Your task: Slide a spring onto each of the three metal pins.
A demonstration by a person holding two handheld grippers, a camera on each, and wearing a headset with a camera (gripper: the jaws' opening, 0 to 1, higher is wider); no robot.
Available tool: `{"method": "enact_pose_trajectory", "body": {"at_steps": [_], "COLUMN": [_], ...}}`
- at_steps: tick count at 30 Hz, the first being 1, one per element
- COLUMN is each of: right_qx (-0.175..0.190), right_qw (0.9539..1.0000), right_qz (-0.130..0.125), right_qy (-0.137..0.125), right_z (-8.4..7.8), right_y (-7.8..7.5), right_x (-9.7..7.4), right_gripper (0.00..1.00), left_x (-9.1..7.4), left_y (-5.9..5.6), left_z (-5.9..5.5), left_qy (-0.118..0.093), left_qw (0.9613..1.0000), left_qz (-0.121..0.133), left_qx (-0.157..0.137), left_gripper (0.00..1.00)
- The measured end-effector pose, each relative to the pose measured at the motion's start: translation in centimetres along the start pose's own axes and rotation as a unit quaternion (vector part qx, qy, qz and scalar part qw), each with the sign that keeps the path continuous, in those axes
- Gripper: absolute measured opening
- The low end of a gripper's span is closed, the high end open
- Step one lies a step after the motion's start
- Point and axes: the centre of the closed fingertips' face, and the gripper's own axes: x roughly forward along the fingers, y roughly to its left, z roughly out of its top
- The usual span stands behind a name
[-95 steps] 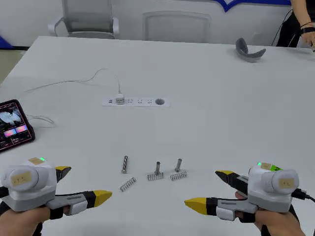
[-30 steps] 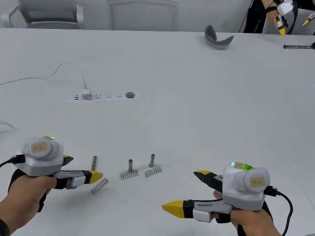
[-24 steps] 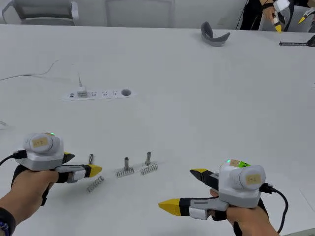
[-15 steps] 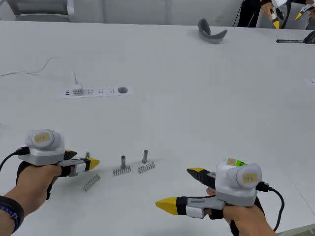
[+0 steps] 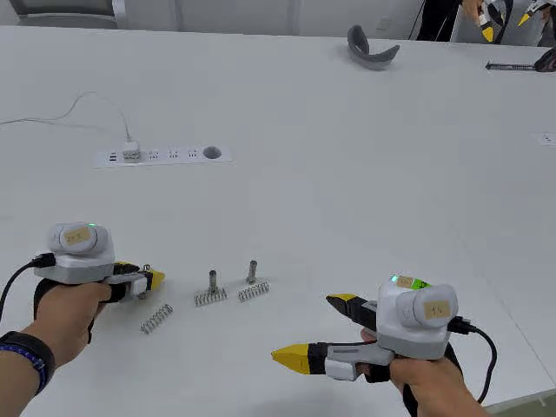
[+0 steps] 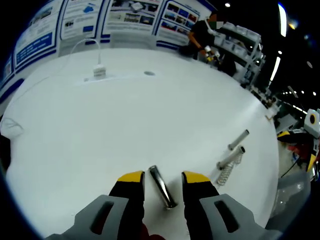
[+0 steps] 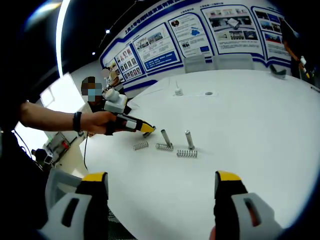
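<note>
Left gripper (image 5: 146, 274) is down low on the white table (image 5: 347, 191), and its own view tells the story: the yellow-tipped jaws are partly spread and straddle the leftmost pin (image 6: 161, 186), with a sliver of table showing on either side of it, so there is no pinch. That metal pin looks to lie flat on the surface, pointing away along the jaws. Off to its right stand the middle pin (image 5: 212, 279) and the right pin (image 5: 253, 268), both upright, each with a spring lying at its foot: the middle spring (image 5: 209, 297) and the right spring (image 5: 254, 290). Whether each one actually touches the base of its pin I cannot tell. The left spring (image 5: 157, 318) lies loose on the table, near the left gripper, on the person's side of it. Right gripper (image 5: 314, 328) is held well apart from the parts, jaws flung wide, nothing between them. In its own view the pins and springs sit in a row ahead, the left gripper just beside them. Far back on the table lies a power strip (image 5: 156, 155) with a plug in it.
</note>
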Motion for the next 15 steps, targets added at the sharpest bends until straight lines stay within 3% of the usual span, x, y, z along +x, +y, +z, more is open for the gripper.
{"method": "enact_pose_trajectory", "body": {"at_steps": [5, 6, 9, 15], "right_qx": [0.003, 0.007, 0.007, 0.012], "right_qw": [1.0, 1.0, 1.0, 0.9999], "right_qz": [0.002, 0.005, 0.005, 0.01], "right_qy": [-0.001, -0.002, -0.003, -0.003], "right_z": [0.08, 0.12, 0.19, 0.19], "right_y": [0.15, 0.24, 0.26, 0.53], "right_x": [0.16, 0.2, 0.27, 0.39], "right_gripper": [0.88, 0.88, 0.87, 0.86], "left_x": [0.3, 0.43, 0.45, 0.36], "left_y": [0.19, -0.1, 0.16, 0.24], "left_z": [-0.05, -0.03, -0.23, -0.4], "left_qy": [0.003, 0.004, 0.018, 0.025], "left_qw": [0.9998, 0.9994, 0.9969, 0.9953], "left_qz": [0.006, -0.002, 0.008, 0.01], "left_qx": [0.018, 0.034, 0.077, 0.093], "left_gripper": [0.25, 0.25, 0.21, 0.15]}}
